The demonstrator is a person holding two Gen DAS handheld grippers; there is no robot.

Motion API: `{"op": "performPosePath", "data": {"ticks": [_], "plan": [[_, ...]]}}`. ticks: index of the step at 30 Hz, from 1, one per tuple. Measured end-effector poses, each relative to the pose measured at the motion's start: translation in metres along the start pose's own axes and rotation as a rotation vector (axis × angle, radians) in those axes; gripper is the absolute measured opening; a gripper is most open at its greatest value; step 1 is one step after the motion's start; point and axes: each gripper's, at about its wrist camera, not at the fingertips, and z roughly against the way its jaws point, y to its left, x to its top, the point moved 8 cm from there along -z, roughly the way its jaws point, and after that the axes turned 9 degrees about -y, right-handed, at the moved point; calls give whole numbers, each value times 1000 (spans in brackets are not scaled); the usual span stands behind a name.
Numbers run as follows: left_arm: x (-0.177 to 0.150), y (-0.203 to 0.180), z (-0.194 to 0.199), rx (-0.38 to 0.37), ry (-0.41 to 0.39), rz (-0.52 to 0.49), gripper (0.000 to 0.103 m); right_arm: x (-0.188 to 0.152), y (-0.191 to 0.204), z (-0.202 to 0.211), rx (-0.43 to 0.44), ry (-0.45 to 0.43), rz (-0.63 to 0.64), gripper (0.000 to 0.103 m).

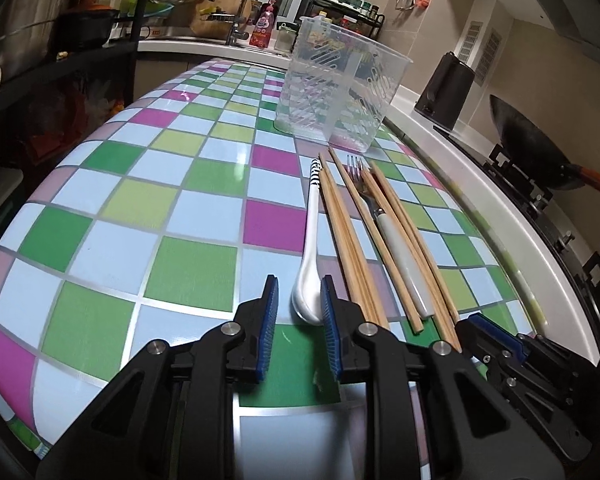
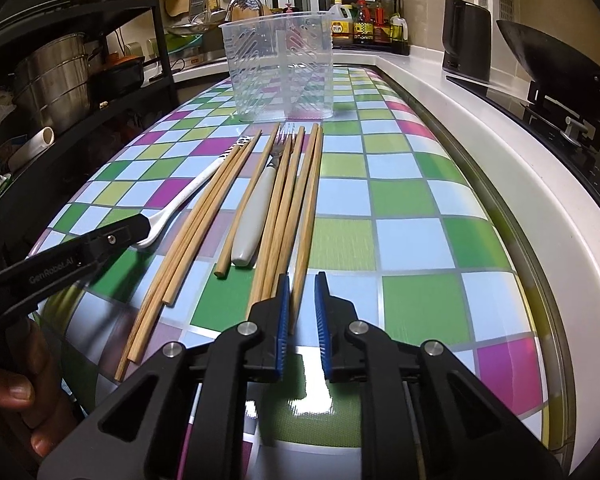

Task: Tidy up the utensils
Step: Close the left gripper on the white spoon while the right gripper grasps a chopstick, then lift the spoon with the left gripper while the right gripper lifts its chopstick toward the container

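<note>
Clear holder (image 2: 281, 68) stands mid-table, far end. In front lie one spoon (image 1: 310, 236), one fork (image 2: 256, 208), eight chopsticks (image 2: 204, 216). Left gripper (image 1: 299, 320) jaws spread around spoon bowl. Right gripper (image 2: 302, 322) jaws apart around a chopstick end.

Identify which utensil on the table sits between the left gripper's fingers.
The white spoon: its bowl lies between the left gripper fingers; chopsticks and fork lie right.

L gripper (image 1: 299, 304) & R gripper (image 2: 302, 300): jaws parted, low.
</note>
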Motion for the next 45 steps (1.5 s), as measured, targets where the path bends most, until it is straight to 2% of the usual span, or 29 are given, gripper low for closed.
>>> {"op": "performPosePath", "data": {"ticks": [3, 7, 12, 20, 35, 41, 45], "plan": [[-2, -6, -1, 44, -22, -67, 15, 0, 1, 0, 3, -3, 5, 6], [-2, -4, 5, 107, -49, -122, 12, 0, -5, 1, -16, -3, -1, 5], [0, 13, 15, 197, -87, -131, 10, -1, -15, 2, -31, -2, -19, 5], [-4, 10, 20, 203, -144, -169, 11, -2, -16, 3, -53, -35, -44, 8], [-5, 11, 24, 205, -178, -187, 11, -3, -16, 5, -80, -98, -63, 6], [4, 9, 35, 233, -221, -217, 10, -1, -16, 7, -88, -106, -67, 5], [16, 8, 43, 241, -261, -241, 11, 14, -16, 17, -95, -142, -55, 5]]}}
